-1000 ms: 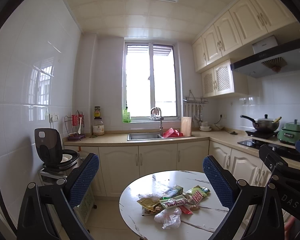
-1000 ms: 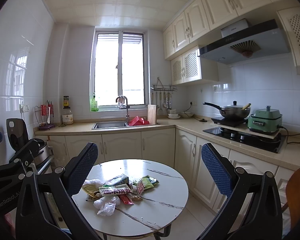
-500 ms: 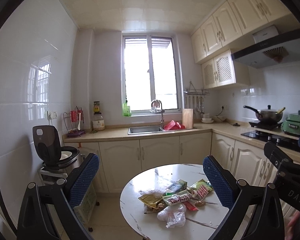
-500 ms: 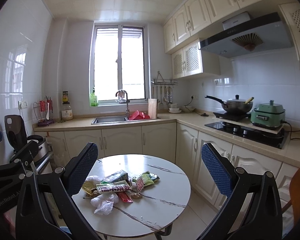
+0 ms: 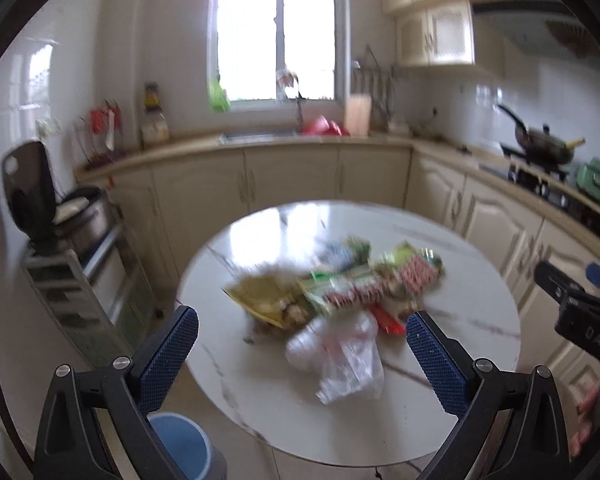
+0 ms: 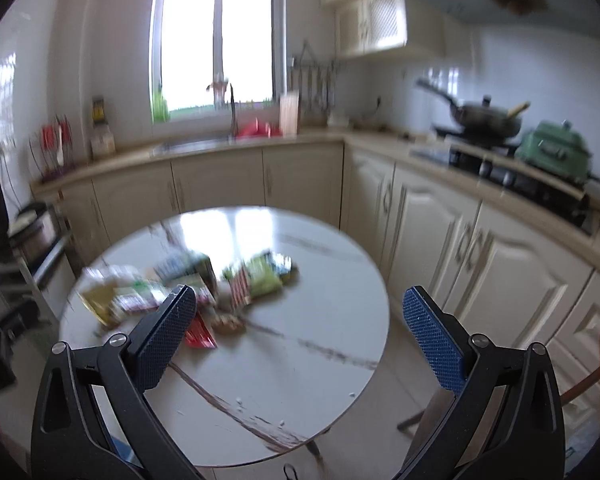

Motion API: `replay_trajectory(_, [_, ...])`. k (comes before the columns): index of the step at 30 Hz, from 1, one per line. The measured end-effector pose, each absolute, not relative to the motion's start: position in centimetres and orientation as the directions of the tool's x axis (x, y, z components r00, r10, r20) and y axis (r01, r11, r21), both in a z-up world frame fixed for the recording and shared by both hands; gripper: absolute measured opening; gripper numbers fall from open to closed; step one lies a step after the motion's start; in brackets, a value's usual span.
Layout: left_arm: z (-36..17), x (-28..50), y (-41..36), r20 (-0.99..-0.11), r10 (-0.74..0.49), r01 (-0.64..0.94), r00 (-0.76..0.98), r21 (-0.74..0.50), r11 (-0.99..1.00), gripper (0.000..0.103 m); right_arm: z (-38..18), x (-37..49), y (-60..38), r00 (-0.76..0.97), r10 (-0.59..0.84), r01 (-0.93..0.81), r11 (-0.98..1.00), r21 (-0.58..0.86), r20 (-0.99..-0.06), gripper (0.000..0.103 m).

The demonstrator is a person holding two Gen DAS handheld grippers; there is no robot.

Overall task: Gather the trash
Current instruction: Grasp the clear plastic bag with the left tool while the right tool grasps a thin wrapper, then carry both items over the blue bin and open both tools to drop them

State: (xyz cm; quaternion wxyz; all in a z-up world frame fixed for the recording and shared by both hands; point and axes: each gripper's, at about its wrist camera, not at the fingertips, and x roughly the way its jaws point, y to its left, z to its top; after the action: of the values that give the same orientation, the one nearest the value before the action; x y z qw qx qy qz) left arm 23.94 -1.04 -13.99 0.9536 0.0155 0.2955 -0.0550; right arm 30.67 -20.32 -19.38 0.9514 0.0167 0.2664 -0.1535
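We hold both grippers above the round marble table (image 5: 480,280), neither touching anything. Left gripper (image 5: 302,344) jaws spread wide, nothing between them; right gripper (image 6: 300,332) same, released and empty. Trash pile (image 5: 340,292) sits left of the table's centre, toward the left edge. From the left jaws it lies straight ahead and below, with the clear plastic bag (image 5: 340,360) at the near end of the heap, closest to the fingers. From the right jaws the pile is off to the left, partly behind the left finger (image 6: 164,332). So left hand looks nearer, in our judgement. Pile's long axis runs roughly left-right across the table. Blue bin (image 5: 184,448) stands on the floor by the table's near-left edge. Wrapper print is motion-blurred, unreadable; only "DAS" reads on the right gripper's body (image 5: 592,336) in the left view
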Motion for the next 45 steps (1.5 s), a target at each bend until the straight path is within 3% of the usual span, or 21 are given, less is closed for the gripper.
replay_trajectory(3, [-16.7,27.5,-2.9,-0.634,-0.087,0.133,0.768,0.024,0.991,0.102,-22.4,32.9,-21.3,0.779,-0.271,0.286,0.956,-0.064,-0.566,0.103])
replay_trajectory(10, [-20.5,34.5,-4.9,-0.668,0.000,0.112,0.744,0.125,0.986,0.098,-26.7,37.5,-23.2,0.724,-0.222,0.248,0.967,-0.054,-0.653,0.103])
replay_trajectory(19, [-22.6,38.1,-5.2,-0.655,-0.047,0.151,0.754,0.104,0.983,0.076,-29.6,44.7,-23.9,0.678,-0.055,0.168,0.982,0.082,-0.733,0.099])
replay_trajectory(20, [-22.8,38.2,-5.0,-0.651,-0.064,0.163,0.757,0.094,0.982,0.075,-30.0,45.4,-23.9,0.677,-0.027,0.151,0.983,0.103,-0.736,0.095])
replay_trajectory(22, [-23.1,37.0,-4.2,-0.646,-0.101,0.186,0.757,0.064,0.981,0.072,-30.9,46.7,-24.1,0.661,0.037,0.126,0.979,0.159,-0.749,0.072])
replay_trajectory(23, [-23.2,36.6,-3.9,-0.643,-0.121,0.197,0.757,0.048,0.979,0.071,-31.5,47.3,-24.3,0.645,0.087,0.112,0.972,0.206,-0.759,0.068])
replay_trajectory(26, [-23.0,35.5,-2.2,-0.643,-0.180,0.229,0.745,-0.007,0.973,0.069,-32.5,48.2,-24.7,0.637,0.181,0.076,0.952,0.296,-0.749,0.041])
replay_trajectory(27, [-22.9,35.1,-1.8,-0.640,-0.208,0.241,0.740,-0.036,0.970,0.068,-32.5,48.1,-24.8,0.641,0.197,0.067,0.949,0.309,-0.742,0.014])
replay_trajectory(28, [-22.9,34.9,-1.3,-0.640,-0.239,0.255,0.731,-0.068,0.964,0.068,-32.5,48.0,-24.9,0.648,0.205,0.058,0.947,0.316,-0.734,0.005])
replay_trajectory(39, [-21.7,31.3,2.3,-0.565,-0.363,0.306,0.741,-0.198,0.931,0.067,-27.4,42.0,-23.3,0.775,0.079,0.070,0.975,0.211,-0.627,0.004])
replay_trajectory(45, [-18.5,27.9,7.1,-0.499,-0.354,0.278,0.791,-0.223,0.934,0.067,-24.2,39.9,-18.5,0.797,0.143,-0.022,0.978,0.209,-0.586,0.005])
